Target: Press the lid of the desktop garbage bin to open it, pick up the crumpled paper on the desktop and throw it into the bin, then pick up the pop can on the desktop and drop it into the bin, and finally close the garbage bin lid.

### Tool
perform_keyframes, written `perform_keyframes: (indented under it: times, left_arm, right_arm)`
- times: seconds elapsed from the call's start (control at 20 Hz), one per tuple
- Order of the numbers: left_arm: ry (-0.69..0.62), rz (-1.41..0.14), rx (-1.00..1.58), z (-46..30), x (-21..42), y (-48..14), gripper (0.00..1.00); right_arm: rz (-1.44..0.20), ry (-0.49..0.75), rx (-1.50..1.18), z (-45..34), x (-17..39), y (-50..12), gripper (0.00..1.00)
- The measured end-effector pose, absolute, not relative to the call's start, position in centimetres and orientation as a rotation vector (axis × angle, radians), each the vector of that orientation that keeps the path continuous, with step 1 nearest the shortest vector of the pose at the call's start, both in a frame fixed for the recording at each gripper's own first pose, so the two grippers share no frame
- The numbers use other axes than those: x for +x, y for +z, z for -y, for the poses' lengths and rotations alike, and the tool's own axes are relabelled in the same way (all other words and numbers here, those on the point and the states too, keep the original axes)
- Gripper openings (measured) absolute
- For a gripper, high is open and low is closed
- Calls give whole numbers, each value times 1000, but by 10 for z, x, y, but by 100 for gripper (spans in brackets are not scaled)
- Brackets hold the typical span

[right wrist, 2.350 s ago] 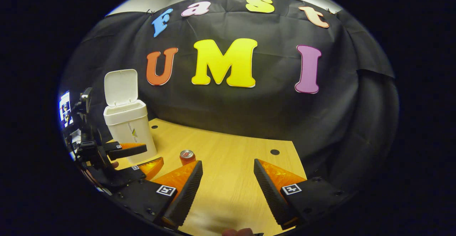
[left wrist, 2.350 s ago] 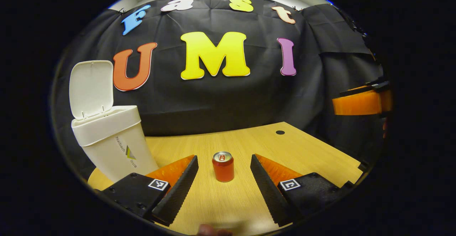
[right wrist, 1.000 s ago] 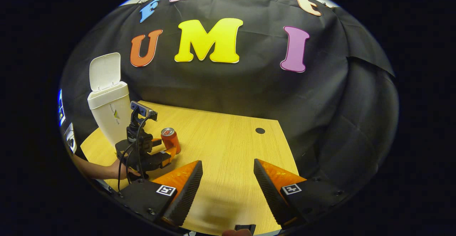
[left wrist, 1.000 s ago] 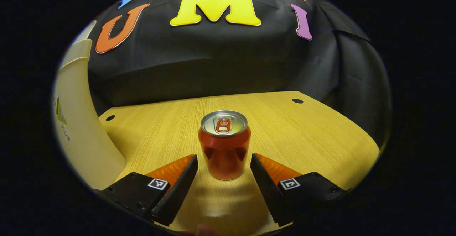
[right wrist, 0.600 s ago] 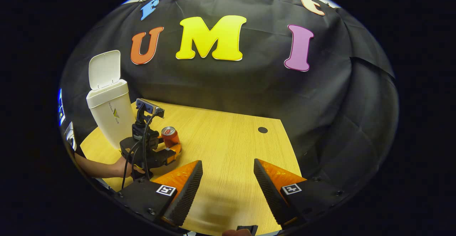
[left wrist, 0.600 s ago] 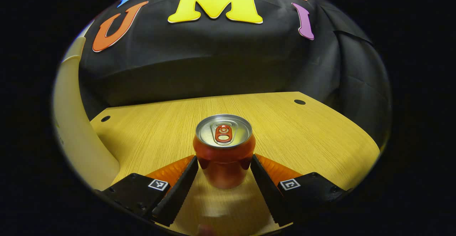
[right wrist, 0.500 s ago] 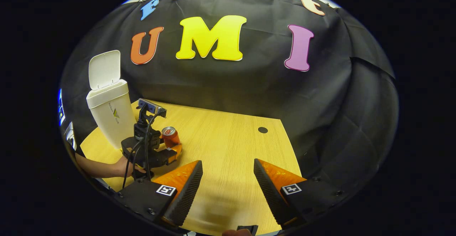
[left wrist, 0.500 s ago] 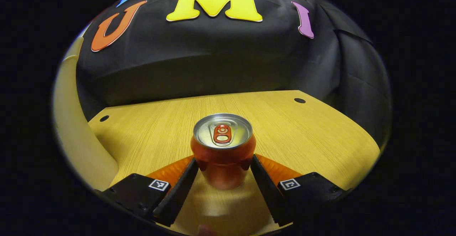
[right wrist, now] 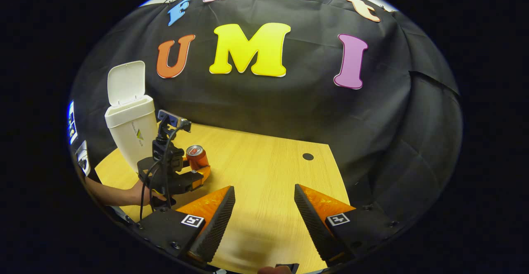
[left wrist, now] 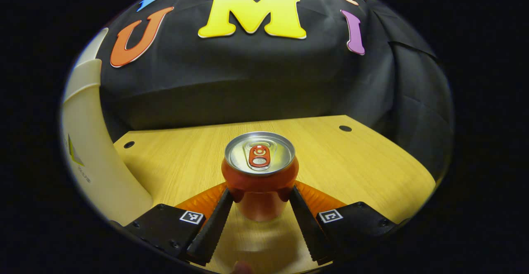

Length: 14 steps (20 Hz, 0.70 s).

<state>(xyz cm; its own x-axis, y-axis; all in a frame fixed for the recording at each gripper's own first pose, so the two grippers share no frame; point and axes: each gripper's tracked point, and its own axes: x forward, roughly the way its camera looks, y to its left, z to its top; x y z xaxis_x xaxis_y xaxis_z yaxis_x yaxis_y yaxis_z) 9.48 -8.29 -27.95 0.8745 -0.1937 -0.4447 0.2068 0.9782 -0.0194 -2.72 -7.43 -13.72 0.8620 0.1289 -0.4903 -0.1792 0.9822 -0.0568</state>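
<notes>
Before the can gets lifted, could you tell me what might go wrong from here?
The left gripper pinches the can low on its smooth body, so it could tip or slip on the lift. The bin stands close beside it with its lid open; a swing might knock either.

The can [left wrist: 259, 183] is glossy red-orange with a silver top and a red pull tab. The bin [right wrist: 131, 131] left of the can is plain off-white, lid [right wrist: 125, 82] included, with a small green-and-yellow triangle mark and grey lettering on its front. The tabletop [left wrist: 363, 166] is pale yellow wood with fine straight grain and a few small black round holes. Behind the can hangs a black wall cloth [left wrist: 248, 84].
</notes>
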Motion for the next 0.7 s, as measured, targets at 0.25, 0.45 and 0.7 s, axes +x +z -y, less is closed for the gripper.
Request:
perform_keyframes:
  times: [0.25,0.45,0.7]
  left_arm:
    - [-127,-353,-29,57,81,-188,85]
    - [-87,-290,-8,34,75,-138,85]
    - [33,-225,5,-21,79,-85,85]
  right_arm:
    - [-451,223,-21,49,-27,-121,90]
    - [-418,277,5,29,-30,-112,92]
    - [-387,294,37,33,-26,-100,92]
